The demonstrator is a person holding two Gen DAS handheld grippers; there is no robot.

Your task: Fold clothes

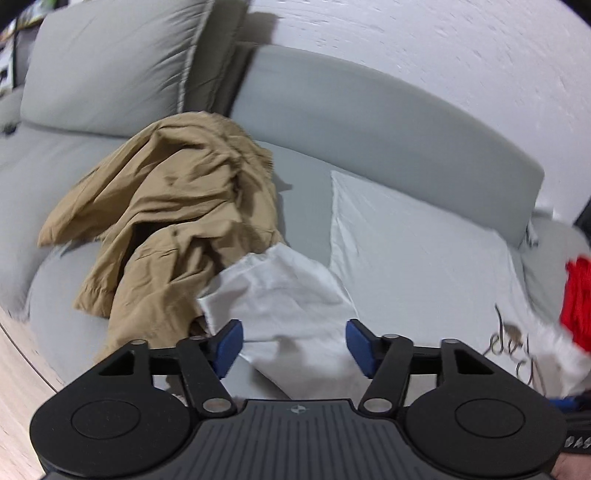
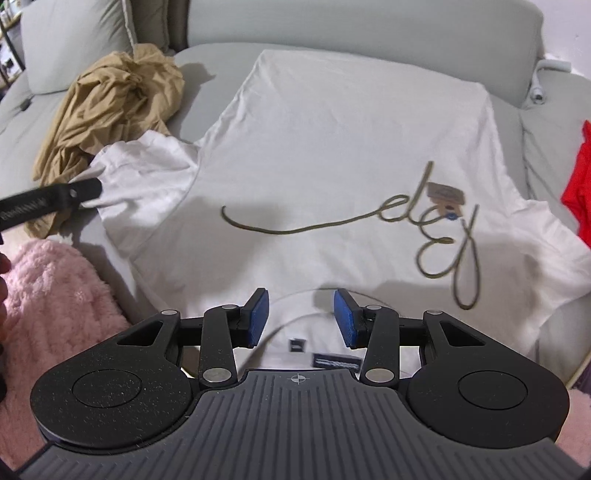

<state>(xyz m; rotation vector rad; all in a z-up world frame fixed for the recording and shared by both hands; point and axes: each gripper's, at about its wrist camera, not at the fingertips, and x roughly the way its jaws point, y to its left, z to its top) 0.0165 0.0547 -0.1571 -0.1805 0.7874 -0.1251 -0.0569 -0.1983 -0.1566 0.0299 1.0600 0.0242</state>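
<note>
I'm seeing a grey sofa (image 2: 369, 22) carrying a spread white T-shirt (image 2: 332, 147), a crumpled tan garment (image 2: 110, 99), and a red garment (image 2: 580, 184) lying at its right.

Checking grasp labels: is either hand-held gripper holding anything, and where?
Nothing is held: the left hand-held gripper and right hand-held gripper are open above the white cotton T-shirt.

Bright, even light — fisheye edges bend, blur.
</note>
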